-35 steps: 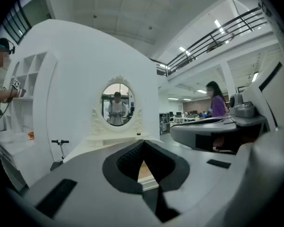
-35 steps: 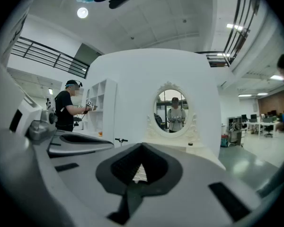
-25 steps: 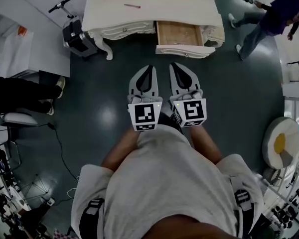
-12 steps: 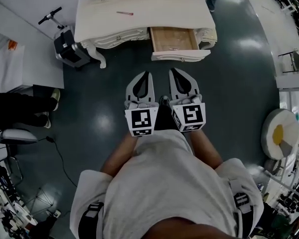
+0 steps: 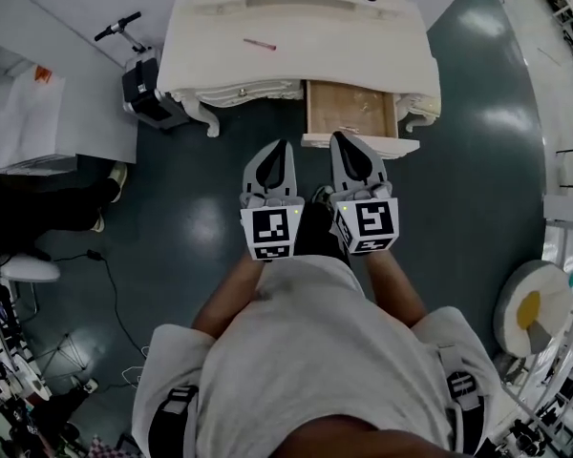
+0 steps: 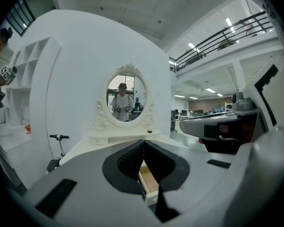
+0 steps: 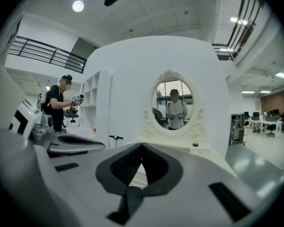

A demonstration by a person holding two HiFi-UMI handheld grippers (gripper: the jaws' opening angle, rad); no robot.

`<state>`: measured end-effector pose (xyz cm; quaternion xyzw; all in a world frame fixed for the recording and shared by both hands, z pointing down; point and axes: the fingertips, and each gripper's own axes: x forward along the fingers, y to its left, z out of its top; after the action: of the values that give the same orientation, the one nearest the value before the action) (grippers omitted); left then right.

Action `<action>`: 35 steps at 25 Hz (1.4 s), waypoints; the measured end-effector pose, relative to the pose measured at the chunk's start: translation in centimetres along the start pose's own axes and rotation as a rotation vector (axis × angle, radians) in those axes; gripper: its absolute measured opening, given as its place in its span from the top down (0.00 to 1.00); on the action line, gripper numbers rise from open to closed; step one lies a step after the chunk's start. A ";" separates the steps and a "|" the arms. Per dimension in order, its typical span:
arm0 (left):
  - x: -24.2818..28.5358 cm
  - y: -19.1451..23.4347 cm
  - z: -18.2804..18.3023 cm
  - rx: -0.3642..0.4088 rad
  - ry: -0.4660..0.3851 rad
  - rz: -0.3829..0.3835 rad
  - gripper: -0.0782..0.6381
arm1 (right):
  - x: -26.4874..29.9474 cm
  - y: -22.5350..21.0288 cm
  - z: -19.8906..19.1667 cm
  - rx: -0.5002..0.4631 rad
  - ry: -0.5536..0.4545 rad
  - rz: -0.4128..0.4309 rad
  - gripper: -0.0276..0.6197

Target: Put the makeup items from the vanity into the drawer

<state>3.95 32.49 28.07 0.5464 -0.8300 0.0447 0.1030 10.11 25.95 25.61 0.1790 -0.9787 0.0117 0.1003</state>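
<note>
Head view: left tongs (image 5: 284, 147) and right tongs (image 5: 338, 139) pressed together, near open drawer (image 5: 363, 103).

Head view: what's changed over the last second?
The person carried both grippers forward to the cream carved vanity. The right gripper now appears at the front of the open wooden drawer, with the left gripper beside it. Both stayed shut and empty; the thin pink stick stayed on top.

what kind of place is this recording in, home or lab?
Probably a lab or workshop hall with a staged bedroom corner, not a home. The cream vanity and its oval mirror stand against a freestanding white wall on a dark polished floor, with a mezzanine railing and open-plan desks behind.
</note>
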 end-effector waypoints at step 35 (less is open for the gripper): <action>31.6 -2.2 2.2 0.020 0.107 -0.227 0.88 | 20.4 -24.7 -2.2 0.061 0.216 -0.144 0.93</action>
<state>-6.40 2.79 32.77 0.6347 -0.7555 0.0700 0.1462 0.53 -4.16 31.58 0.2494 -0.9460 0.0535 0.2002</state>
